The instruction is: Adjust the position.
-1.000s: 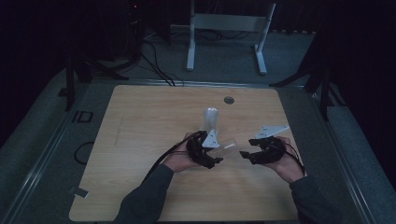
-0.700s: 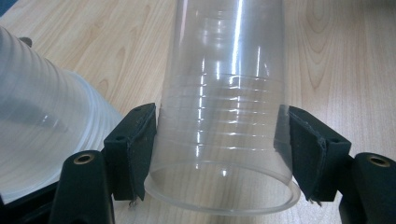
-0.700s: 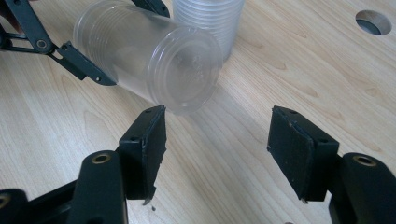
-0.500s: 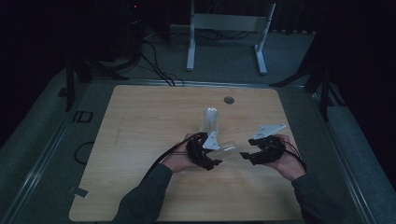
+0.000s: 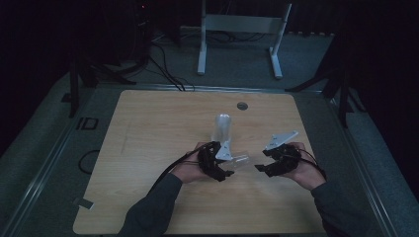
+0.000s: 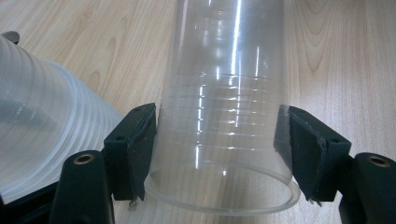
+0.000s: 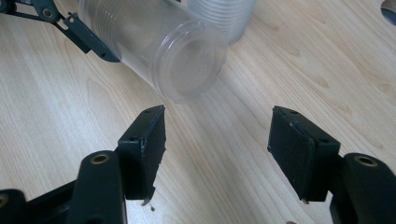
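The left gripper [image 6: 219, 154] grasps a clear plastic cup [image 6: 224, 116] sideways above the counter [image 5: 148, 148], seemingly offering its base to the right gripper [image 7: 217, 154], whose released jaws must next close there.

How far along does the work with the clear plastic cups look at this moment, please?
Done: one clear cup is off the stack of cups, which lies on the table. In hand: the left gripper clamps that cup near its rim, base towards the open right gripper. Left, probably: a handover or placement.
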Tool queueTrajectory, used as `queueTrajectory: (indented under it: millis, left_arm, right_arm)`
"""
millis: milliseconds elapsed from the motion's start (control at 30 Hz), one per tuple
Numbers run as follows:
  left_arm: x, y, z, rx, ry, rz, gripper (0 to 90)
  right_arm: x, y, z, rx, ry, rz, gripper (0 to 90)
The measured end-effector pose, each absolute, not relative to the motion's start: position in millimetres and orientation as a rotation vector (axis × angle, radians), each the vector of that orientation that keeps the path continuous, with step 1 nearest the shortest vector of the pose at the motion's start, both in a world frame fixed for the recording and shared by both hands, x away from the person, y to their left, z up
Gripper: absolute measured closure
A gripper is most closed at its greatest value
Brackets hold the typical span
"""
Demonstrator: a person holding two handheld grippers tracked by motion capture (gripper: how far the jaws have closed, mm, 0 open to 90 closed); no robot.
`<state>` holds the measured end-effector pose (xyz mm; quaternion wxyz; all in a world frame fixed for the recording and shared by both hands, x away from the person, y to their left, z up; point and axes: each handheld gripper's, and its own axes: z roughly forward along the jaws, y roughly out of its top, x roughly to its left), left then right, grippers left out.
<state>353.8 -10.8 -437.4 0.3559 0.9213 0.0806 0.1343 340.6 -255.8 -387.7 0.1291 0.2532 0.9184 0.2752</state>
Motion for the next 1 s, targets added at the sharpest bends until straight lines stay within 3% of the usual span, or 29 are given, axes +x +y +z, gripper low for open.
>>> queueTrajectory:
  millis: [1000]
  left_arm:
    - [349, -17, -437, 2.454, 0.138, 0.383, 30.7]
  right_arm:
    - [345, -240, -388, 0.611, 2.764, 0.663, 33.9]
